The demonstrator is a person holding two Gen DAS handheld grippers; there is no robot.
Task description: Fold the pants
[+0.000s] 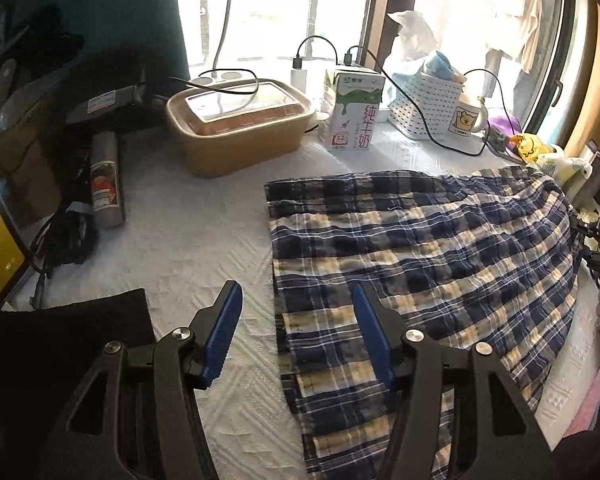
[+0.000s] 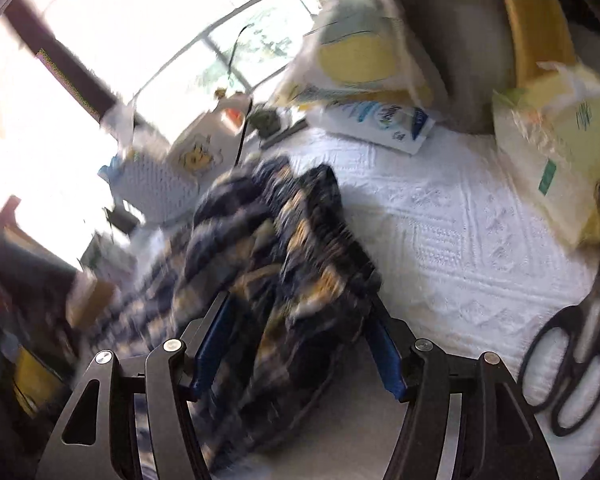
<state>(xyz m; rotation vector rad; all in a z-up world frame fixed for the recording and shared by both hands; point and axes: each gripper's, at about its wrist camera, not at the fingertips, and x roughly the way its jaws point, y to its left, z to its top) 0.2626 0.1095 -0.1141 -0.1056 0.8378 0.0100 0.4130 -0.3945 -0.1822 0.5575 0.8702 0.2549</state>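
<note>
**Loose bunch on one side, clutter on the other**

The plaid pants [image 1: 420,264] lay spread across the white quilted cover [image 1: 204,240], filling the centre and right of the left wrist view, with the waistband end toward the top of the frame. The left gripper [image 1: 296,316] hovered low over their left edge, jaws wide apart and holding nothing; one blue pad sat over bare cover, the other over the cloth.

In the right wrist view, which was heavily blurred, the right gripper [image 2: 296,336] also stood with its jaws apart. A bunched heap of the plaid cloth [image 2: 284,248] rose between and beyond its pads, but the blur hid whether either pad touched it. No firm pinch showed.

The likely failures, as a judgement:
- With neither gripper clamped, the raised bunch could slump and leave creases inside any fold.
- The left gripper, straddling the edge, might pinch the cover together with the hem.
- A sweep toward the top of the frame risked the milk carton [image 1: 354,110], the charging cable [image 1: 432,120] and the mug [image 1: 470,118].
- The scissors [image 2: 572,364] at the lower right of the right wrist view lay near that gripper's path.
</note>
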